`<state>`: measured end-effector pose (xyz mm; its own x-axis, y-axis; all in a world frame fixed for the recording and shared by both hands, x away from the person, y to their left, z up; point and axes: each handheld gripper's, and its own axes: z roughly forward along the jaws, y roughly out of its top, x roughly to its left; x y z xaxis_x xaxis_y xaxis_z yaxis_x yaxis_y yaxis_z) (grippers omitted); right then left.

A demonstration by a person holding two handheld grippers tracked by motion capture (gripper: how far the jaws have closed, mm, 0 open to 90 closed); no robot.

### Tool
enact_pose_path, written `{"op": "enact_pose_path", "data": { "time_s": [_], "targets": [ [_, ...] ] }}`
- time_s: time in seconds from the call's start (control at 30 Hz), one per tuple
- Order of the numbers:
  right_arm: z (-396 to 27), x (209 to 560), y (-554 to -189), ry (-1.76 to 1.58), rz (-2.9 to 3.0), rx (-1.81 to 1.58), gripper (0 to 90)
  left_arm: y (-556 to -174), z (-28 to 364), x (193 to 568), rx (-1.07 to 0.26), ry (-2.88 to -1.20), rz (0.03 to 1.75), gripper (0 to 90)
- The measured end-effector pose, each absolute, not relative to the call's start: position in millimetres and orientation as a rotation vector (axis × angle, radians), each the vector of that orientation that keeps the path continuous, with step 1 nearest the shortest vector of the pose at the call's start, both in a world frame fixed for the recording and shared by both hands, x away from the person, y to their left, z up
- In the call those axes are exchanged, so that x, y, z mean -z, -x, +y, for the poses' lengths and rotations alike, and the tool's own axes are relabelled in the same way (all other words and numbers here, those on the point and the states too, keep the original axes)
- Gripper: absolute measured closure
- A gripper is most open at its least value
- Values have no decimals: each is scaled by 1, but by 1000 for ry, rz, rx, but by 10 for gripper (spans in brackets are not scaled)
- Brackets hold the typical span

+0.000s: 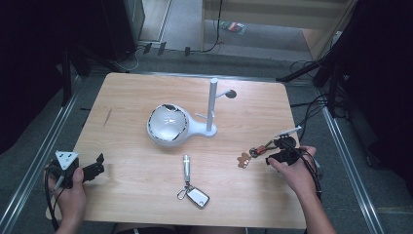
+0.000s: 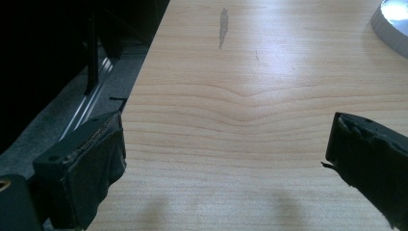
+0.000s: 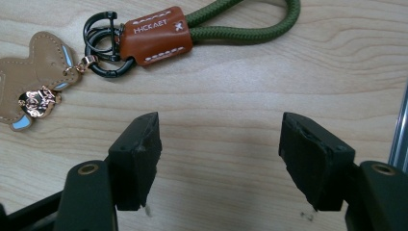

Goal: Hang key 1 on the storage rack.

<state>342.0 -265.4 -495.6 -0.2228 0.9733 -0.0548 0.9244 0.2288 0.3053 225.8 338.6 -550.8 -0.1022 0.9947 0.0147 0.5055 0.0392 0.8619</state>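
A keychain [image 1: 252,152] lies on the wooden table [image 1: 146,195] at the right: a green rope loop [image 3: 245,24], a brown leather tab [image 3: 156,36], black rings [image 3: 103,48] and a tan bear charm [image 3: 36,72]. My right gripper [image 1: 278,151] sits just right of it. In the right gripper view the right gripper [image 3: 221,127] stands open over bare wood, the keychain lying beyond its jaws. My left gripper [image 1: 100,165] rests at the table's left front edge; in the left gripper view the left gripper [image 2: 226,127] is open with only table between its jaws.
A white stand with a bowl [image 1: 168,126] and an upright pole [image 1: 212,105] occupies the table's middle; the bowl's rim [image 2: 392,24] edges into the left gripper view. A silver tube with a key fob [image 1: 190,185] lies near the front. Cables run on the floor at the right.
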Motion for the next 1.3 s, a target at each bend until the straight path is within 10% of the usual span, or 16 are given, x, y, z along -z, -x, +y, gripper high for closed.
{"op": "enact_pose_path", "data": {
  "time_s": [1.3],
  "targets": [
    [-249,497,-409,-2209,2270,-207,337,-226,338,551,-973,-1533,1689,4]
  ]
}}
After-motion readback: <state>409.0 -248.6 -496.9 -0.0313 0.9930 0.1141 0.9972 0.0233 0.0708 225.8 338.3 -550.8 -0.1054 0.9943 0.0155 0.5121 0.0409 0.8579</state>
